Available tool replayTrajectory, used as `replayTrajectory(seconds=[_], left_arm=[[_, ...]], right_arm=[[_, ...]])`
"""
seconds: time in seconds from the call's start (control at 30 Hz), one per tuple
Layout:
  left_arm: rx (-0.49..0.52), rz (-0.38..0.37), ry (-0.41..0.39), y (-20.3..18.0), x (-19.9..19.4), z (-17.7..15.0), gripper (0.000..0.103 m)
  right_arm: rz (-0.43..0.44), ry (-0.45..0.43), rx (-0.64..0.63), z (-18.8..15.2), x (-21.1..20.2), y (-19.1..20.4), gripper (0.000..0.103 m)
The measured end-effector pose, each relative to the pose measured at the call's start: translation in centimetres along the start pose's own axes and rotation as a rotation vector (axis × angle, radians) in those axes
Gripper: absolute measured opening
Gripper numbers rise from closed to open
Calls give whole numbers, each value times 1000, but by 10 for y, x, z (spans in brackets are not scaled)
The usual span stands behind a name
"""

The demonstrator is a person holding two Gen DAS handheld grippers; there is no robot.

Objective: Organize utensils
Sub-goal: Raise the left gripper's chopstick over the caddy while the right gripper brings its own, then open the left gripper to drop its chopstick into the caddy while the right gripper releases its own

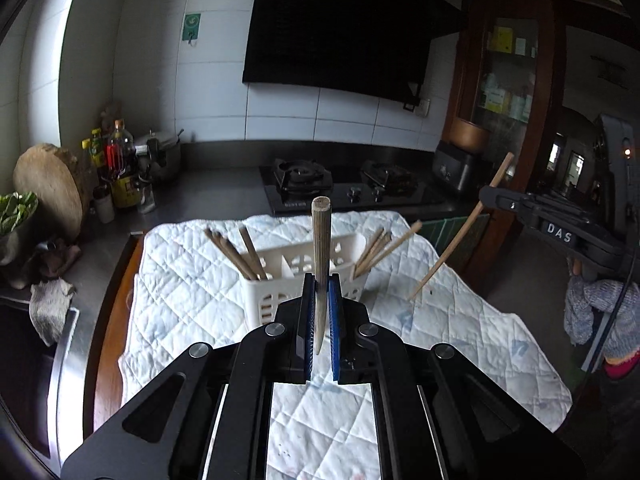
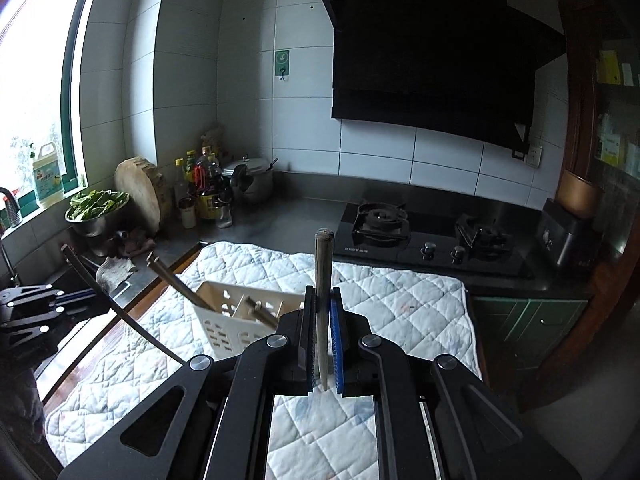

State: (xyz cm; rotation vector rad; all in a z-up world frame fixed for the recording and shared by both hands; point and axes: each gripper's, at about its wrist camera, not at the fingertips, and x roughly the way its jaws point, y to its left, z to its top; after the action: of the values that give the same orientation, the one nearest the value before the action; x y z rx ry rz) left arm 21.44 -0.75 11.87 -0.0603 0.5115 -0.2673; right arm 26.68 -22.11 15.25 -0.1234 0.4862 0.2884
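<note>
- Step in hand: carrying chopsticks to the caddy [image 1: 304, 276]. My left gripper [image 1: 320, 320] is clamped on one chopstick [image 1: 321, 264], held upright just near of the caddy.
- My right gripper [image 2: 322, 336] likewise grips its chopstick [image 2: 323, 300], right of the caddy.
- Next move, I judge: tip a point into a free cell, then release.
- In the way: chopsticks [image 1: 240, 252] leaning out of both end cells.
- Around: quilted cloth [image 1: 192, 280] over the surface; stove [image 1: 348, 188] far.

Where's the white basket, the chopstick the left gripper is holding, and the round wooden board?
white basket [image 1: 272, 300]: left wrist view, on its front wall.
chopstick [image 1: 321, 240]: left wrist view, on the upper shaft above the left gripper [image 1: 321, 280].
round wooden board [image 2: 138, 192]: right wrist view, on its flat face.
</note>
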Motion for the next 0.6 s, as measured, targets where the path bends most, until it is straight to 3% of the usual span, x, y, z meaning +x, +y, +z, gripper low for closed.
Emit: replayTrajectory(seconds=[0.27,0.4,0.6], left_arm=[[-13,71,-74,17,9,57,5],[-42,83,-70,27,26,63,5],[-67,82,3,40,62,52,5]], right_arm=[[-15,-48,5,38,27,-3,7],[-2,-60,12,47,39,-2,7],[21,-25,5,42,60,4,7]])
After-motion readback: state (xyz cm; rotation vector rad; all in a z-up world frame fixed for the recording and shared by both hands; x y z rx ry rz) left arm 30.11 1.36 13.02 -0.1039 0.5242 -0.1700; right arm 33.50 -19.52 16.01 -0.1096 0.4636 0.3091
